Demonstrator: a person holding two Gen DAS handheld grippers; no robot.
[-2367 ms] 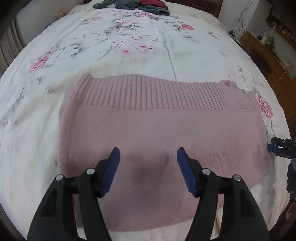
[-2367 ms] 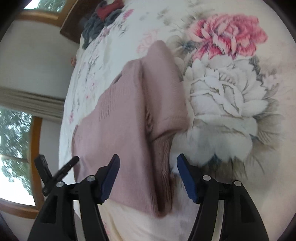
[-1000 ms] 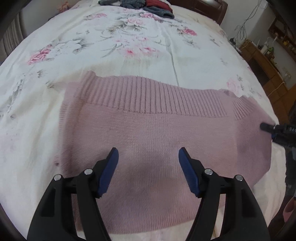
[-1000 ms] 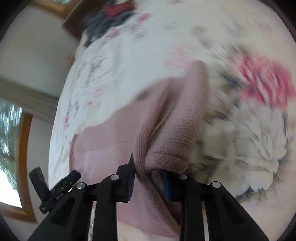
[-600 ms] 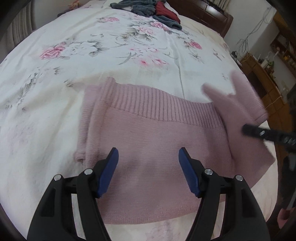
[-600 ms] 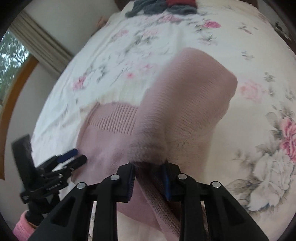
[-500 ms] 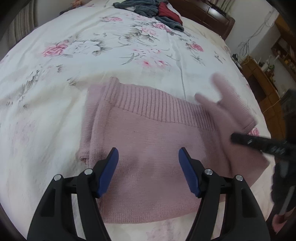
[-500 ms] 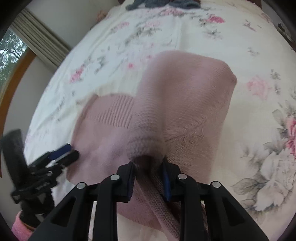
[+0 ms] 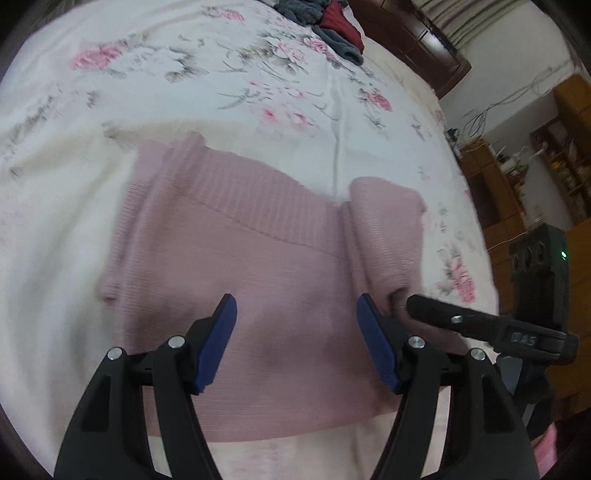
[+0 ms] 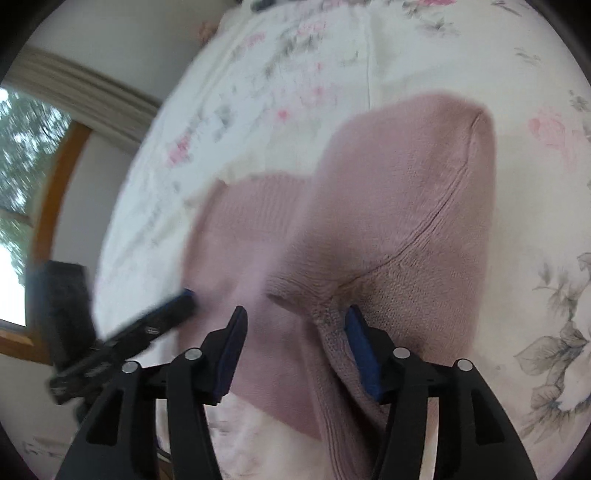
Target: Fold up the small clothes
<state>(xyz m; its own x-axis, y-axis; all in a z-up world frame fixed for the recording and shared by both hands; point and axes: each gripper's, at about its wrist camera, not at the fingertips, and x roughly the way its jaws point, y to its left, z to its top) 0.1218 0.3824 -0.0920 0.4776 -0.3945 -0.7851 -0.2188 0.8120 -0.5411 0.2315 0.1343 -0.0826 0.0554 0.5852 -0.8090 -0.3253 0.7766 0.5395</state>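
Observation:
A pink knit sweater [image 9: 266, 258] lies flat on the floral bedspread [image 9: 184, 92], ribbed hem toward the far side. Its right sleeve [image 9: 384, 229] is folded inward over the body. My left gripper [image 9: 295, 310] hovers open over the sweater's near middle with nothing between its fingers. My right gripper [image 10: 295, 314] is open, and the sleeve's cuff edge [image 10: 325, 314] lies loose between its blue pads. In the left wrist view the right gripper [image 9: 421, 306] comes in from the right at the sleeve's near end. The left gripper [image 10: 181, 299] shows blurred at the left in the right wrist view.
A heap of dark grey and red clothes [image 9: 332, 22] sits at the far end of the bed by the wooden headboard [image 9: 417, 48]. Wooden shelving [image 9: 535, 177] stands past the bed's right edge. A window [image 10: 22, 184] is on the left side.
The right gripper, shut on the sleeve, carried it up and leftward over the sweater's body, then opened and let it go. The left gripper stayed open while its view shifted toward the sweater's right.

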